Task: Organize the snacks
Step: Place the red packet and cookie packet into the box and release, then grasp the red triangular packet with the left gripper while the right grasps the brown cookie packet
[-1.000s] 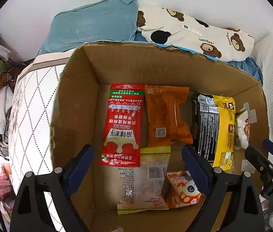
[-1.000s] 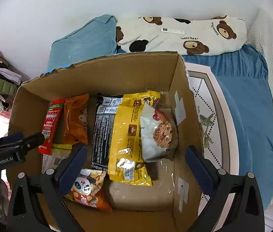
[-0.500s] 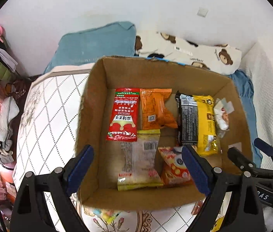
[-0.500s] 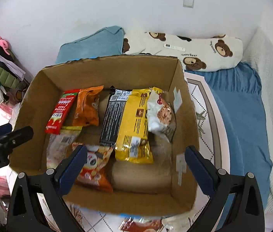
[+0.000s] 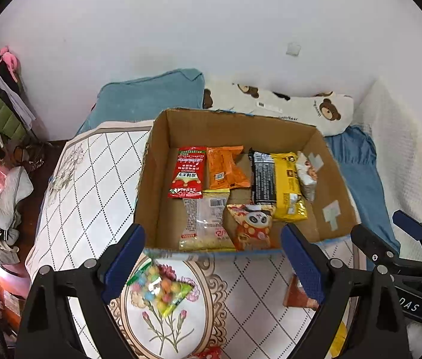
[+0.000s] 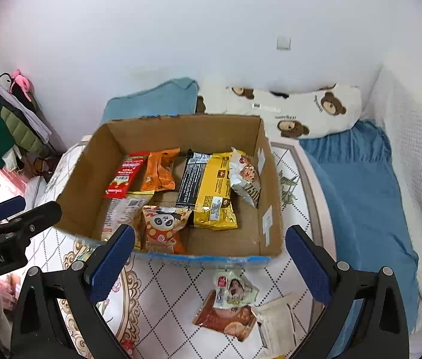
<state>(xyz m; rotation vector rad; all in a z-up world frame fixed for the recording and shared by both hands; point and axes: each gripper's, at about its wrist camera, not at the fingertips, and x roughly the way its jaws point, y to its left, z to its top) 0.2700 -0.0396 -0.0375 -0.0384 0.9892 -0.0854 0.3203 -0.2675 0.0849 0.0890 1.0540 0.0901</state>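
Tongs (image 5: pixel 212 258) pulled back; box (image 5: pixel 324 149) farther.

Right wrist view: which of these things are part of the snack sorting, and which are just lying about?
Part of the job:
cardboard box
panda packet inside it
yellow packet inside it
brown biscuit packet on the mat, outside the box
candy bag on the mat

Just lying about:
bear pillow
blue pillow
clothes rack
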